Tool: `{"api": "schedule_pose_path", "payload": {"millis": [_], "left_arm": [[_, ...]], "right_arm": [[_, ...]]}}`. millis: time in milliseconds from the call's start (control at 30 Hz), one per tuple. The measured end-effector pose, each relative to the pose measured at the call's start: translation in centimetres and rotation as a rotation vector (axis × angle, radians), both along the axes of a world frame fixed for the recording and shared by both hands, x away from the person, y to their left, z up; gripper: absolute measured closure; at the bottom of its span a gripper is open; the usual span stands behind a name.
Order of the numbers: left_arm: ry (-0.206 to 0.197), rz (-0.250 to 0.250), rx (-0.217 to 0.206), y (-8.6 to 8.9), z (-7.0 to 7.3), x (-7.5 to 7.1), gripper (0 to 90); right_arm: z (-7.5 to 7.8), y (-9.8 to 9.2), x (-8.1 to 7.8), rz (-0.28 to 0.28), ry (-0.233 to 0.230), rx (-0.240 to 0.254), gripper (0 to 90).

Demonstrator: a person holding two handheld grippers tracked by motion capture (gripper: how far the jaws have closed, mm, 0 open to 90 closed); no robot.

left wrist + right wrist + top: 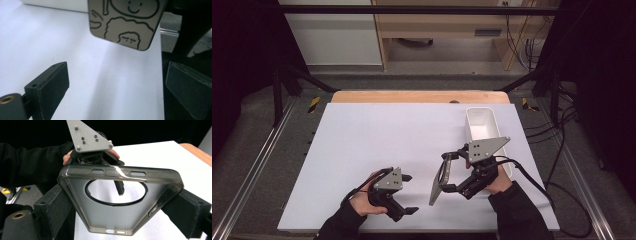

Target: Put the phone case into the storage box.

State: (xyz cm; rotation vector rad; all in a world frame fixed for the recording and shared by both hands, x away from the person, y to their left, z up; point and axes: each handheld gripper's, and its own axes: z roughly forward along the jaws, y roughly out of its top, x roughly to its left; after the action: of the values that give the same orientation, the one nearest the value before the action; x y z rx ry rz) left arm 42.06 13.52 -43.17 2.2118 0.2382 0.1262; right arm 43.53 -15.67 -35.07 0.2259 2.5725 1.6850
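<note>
Nearest the high camera, at about 6 o'clock of the white table [362, 135], the person's left hand [362, 202] carries the left gripper [409, 194], whose jaws stand wide apart with nothing between them; in the left gripper view its two pads [53, 87] flank bare table only. At roughly 4 o'clock the right gripper [443, 172] is clamped on a smoky translucent phone case [439, 182], held clear of the table and tilted so one end hangs lower. The right gripper view shows the grip plainly: both pads press the long sides of the phone case [120, 195], its open inside facing the camera, with the round ring in its back panel and the button slots along its upper edge. From the left gripper view the printed back of the case [125, 22], with cartoon line drawings, hangs at 12 o'clock, apart from the open jaws. A white bin [484, 130] stands at about 2 o'clock, just beyond the right hand. The step in hand looks like carrying the case alone in the right gripper, the left standing off. The likely next move is a swing toward the bin, which calls for keeping the squeeze firm on the slippery, flexible rim and lowering the case inside before letting go.
</note>
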Motion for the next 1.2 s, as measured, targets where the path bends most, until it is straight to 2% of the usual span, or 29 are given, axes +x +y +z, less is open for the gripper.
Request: {"api": "schedule_pose_path", "payload": {"millis": [233,467,600,800,1033,1200], "left_arm": [[-0.025,0.125,-0.043,1.5,-0.2,0.1,3.9],[-0.023,0.261,-0.092,3.4,-0.3,0.4,3.7],[-0.020,0.318,-0.118,4.5,-0.7,0.4,3.5],[-0.013,0.397,-0.150,6.2,-1.1,0.3,3.6],[-0.009,0.442,-0.175,7.5,-1.4,0.3,3.9],[-0.009,0.453,-0.179,8.2,-1.5,0.2,3.6]], "right_arm": [[0.3,-1.1,0.1,-0.059,-0.006,0.016,13.0],[0.7,-1.8,0.2,-0.113,-0.007,0.023,13.0],[0.9,-2.0,0.4,-0.153,-0.008,0.026,13.0],[1.1,-2.2,0.6,-0.182,-0.008,0.032,13.0],[1.7,-2.7,0.8,-0.237,-0.012,0.043,13.0],[2.1,-3.0,0.8,-0.282,-0.017,0.054,13.0]]}}
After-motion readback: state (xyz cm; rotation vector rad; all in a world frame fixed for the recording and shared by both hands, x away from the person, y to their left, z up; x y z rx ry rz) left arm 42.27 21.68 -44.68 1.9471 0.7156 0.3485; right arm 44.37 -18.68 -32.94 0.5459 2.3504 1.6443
